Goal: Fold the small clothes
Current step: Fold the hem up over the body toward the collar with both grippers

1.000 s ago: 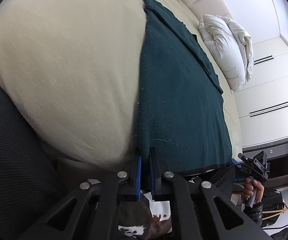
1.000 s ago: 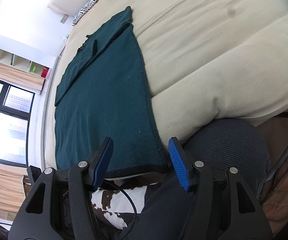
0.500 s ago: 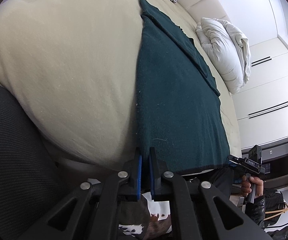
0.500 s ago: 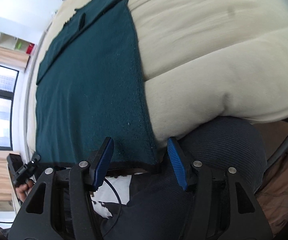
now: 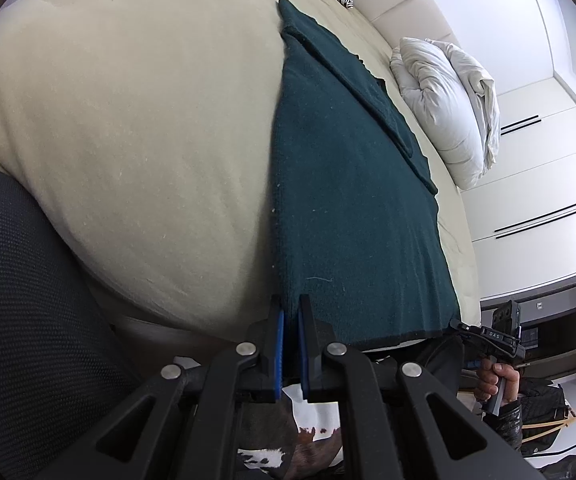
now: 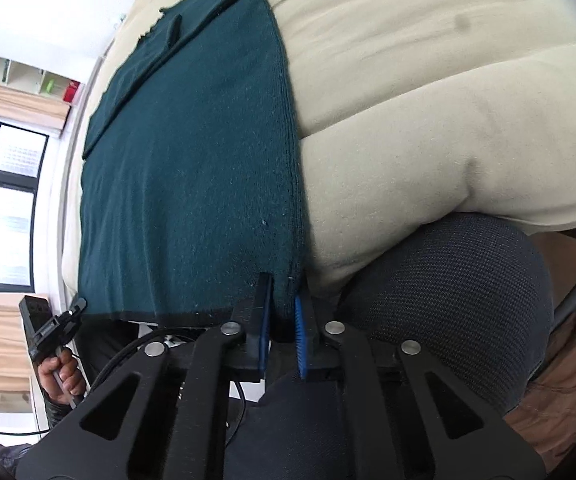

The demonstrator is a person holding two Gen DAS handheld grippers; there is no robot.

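A dark green knitted garment lies flat on a cream bed, its sleeves folded in across the far end. It also shows in the right wrist view. My left gripper is shut on the garment's near left hem corner. My right gripper is shut on the near right hem corner. Each gripper shows in the other's view: the right gripper and the left gripper, both at the hem's far ends.
The cream bed fills both views. A white bunched duvet lies beyond the garment, by white wardrobe doors. A dark mesh chair sits against the bed's near edge. A window is at left.
My right gripper has moved in onto the hem's right corner and closed from wide open. My left gripper stayed shut on its corner.
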